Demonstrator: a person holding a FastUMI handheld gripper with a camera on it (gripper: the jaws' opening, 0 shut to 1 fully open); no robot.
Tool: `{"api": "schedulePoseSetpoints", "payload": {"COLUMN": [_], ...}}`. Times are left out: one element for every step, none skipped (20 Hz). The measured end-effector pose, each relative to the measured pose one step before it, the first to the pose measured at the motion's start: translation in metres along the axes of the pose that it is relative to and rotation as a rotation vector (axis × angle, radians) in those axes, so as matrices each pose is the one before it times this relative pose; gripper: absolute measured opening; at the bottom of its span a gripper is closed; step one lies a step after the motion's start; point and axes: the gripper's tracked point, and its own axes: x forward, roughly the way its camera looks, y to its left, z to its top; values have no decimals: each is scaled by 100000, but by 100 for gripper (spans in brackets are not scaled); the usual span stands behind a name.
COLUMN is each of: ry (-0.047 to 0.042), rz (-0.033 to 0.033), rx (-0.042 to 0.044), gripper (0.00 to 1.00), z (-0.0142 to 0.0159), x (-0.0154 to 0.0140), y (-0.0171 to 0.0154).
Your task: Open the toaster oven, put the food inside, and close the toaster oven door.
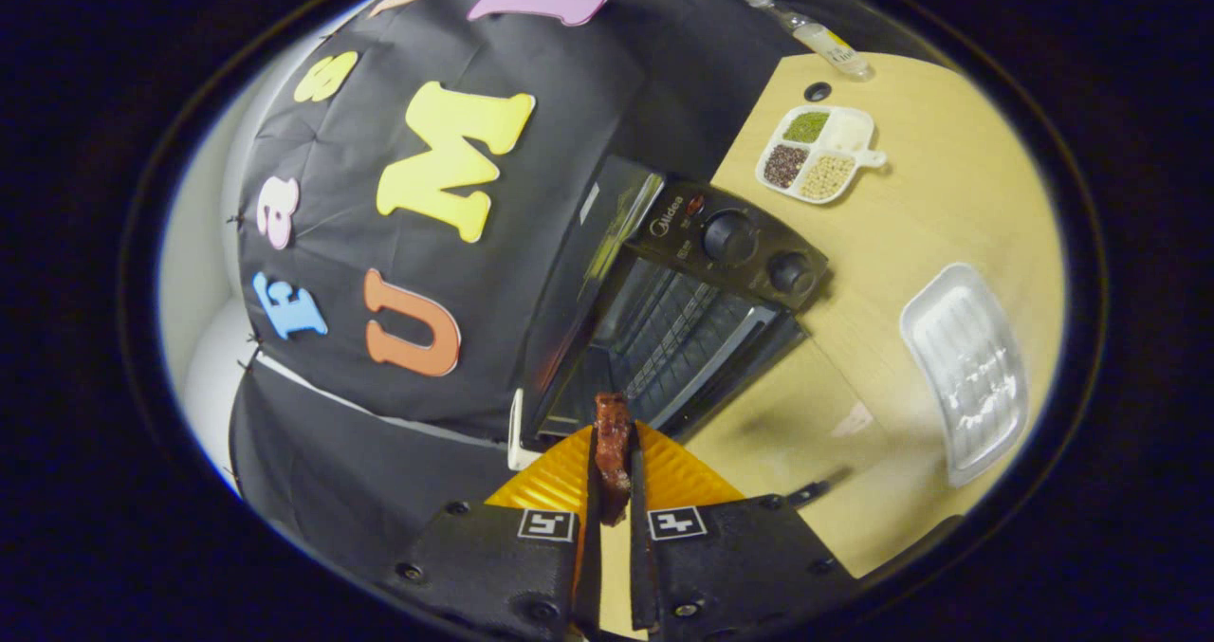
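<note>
Food strip (613, 452) in the claw (613, 443): lower end hidden between the fingers, type unclear. Toaster oven (664, 310) just ahead, its cavity too dark to see past the rack. Far beyond, bottle (811, 35) label unreadable.

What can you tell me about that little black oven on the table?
The toaster oven is a small black box standing on the light wooden table, against the booth's black cloth. Its glass door is swung open, showing a wire rack inside. A control panel beside the opening carries two round knobs. The gripper, shut on a reddish-brown piece of food, is just in front of the opening.
</note>
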Motion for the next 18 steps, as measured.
{"api": "schedulePoseSetpoints", "payload": {"ry": [-3084, -4552, -4644, -2182, -3466, -3329, -2295, -2283, -1865, -963, -1174, -333, -735, -1361, -484, -1100, -914, -82], "rz": [502, 493, 458, -834, -186, -109, -738, -1545, -1364, -1277, -933, -185, -231, -640, -1308, -1370, -1032, -1494], "rx": [1815, 1967, 1398, 1436, 3019, 2982, 1173, -427, -1635, -1518, -252, -35, 157, -859, -1763, -2087, -626, -428], "gripper": [15, 15, 15, 15, 15, 15, 15, 15, 15, 15, 15, 15, 15, 15, 15, 15, 16, 17], "z": [-129, 5, 83, -360, 15, -27, -244, -159, -256, -539, -223, -532, -332, 66, -21, -177, 86, -52], "x": [1370, 1178, 1471, 1153, 1199, 1405, 1290, 986, 1069, 931, 875, 740, 685, 751, 656, 275, 250, 388], "y": [17, -30, -87, -309, -284, -48, -205, -382, -404, -272, -141, 150, 50, -181, -255, -159, -197, -623]}}
